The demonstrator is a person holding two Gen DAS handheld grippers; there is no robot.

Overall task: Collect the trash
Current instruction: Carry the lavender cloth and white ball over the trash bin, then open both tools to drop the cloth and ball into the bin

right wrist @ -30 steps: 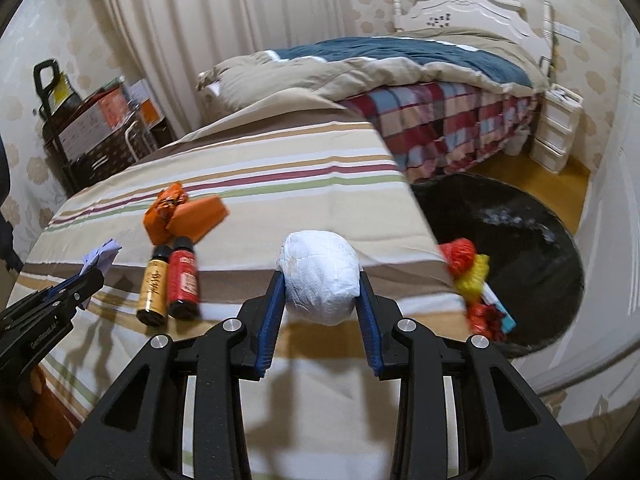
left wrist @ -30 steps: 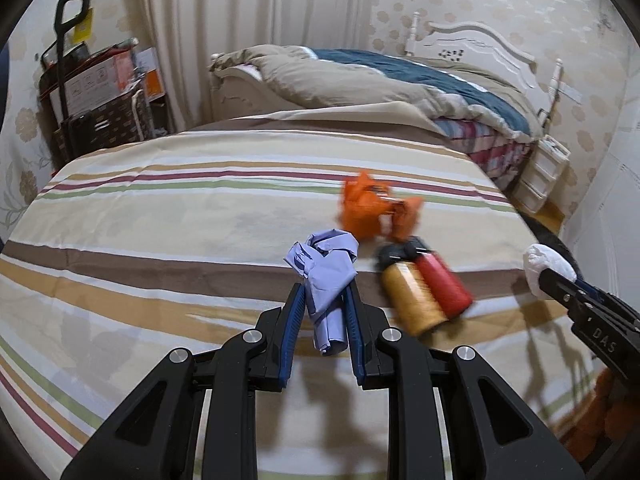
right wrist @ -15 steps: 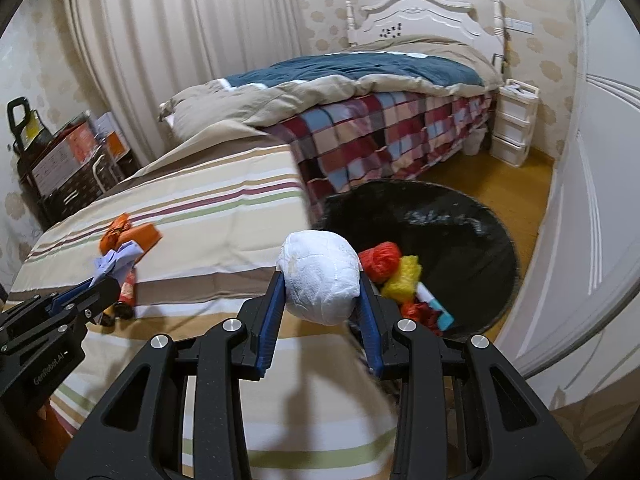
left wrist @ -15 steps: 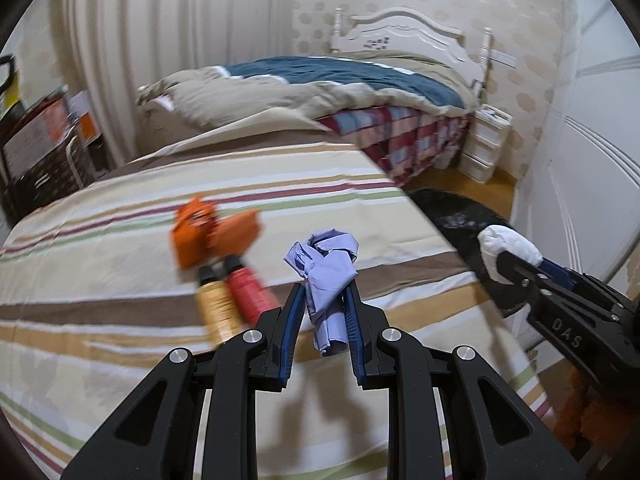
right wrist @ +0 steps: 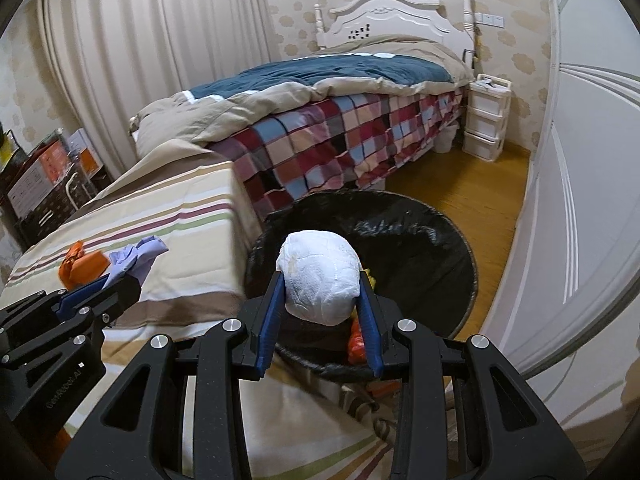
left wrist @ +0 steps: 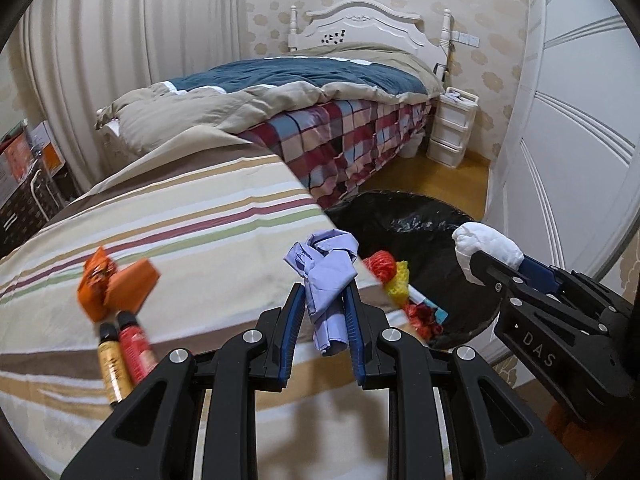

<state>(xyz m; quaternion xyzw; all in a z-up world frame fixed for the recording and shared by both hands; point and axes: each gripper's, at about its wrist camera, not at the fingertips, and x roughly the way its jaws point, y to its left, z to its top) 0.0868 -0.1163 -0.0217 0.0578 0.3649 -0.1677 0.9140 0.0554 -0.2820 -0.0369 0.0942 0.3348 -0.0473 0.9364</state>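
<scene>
My left gripper [left wrist: 322,312] is shut on a crumpled lilac cloth [left wrist: 326,268] and holds it above the right edge of the striped bed [left wrist: 180,220]. My right gripper [right wrist: 320,300] is shut on a white paper wad [right wrist: 320,276] and holds it over the near rim of the black-lined trash bin [right wrist: 420,248]. The bin [left wrist: 424,232] holds red and yellow trash [left wrist: 390,272]. An orange wrapper [left wrist: 114,282] and two small bottles [left wrist: 122,350] lie on the bed at the left. The wad also shows in the left wrist view [left wrist: 486,246].
A second bed with a checked quilt [right wrist: 340,136] stands behind the bin. A white drawer unit [right wrist: 486,120] stands at the far wall. A white wardrobe door [right wrist: 592,200] is at the right. Boxes and a cart [right wrist: 44,176] stand at the far left.
Both grippers have swung to the right with their loads, from over the striped bed toward the trash bin. The white wad now hangs over the bin's near rim.
</scene>
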